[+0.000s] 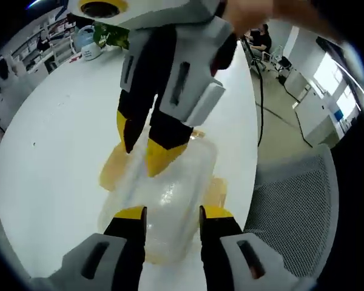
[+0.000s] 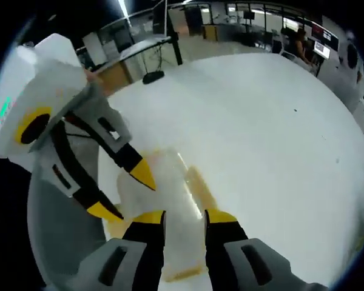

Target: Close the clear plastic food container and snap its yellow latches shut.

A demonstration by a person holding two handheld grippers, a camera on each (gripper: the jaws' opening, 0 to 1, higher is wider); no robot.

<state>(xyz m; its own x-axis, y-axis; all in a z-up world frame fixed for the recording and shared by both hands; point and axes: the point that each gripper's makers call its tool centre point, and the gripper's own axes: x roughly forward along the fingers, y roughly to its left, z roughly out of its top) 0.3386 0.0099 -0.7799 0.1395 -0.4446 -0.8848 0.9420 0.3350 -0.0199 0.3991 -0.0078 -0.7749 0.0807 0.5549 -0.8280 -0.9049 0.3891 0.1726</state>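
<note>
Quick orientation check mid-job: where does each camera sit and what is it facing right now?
Left gripper view: rides the left gripper, looking down onto the clear container on the white table; the right gripper faces it from above.
Right gripper view: rides the right gripper, facing the container from the opposite end; the left gripper enters at left.
Shared: container, table, both grippers.

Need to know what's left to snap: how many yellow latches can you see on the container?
3 in the left gripper view: one on the container's left side, one on its right side, one at the far end. Another may be hidden by the fingers.
</note>
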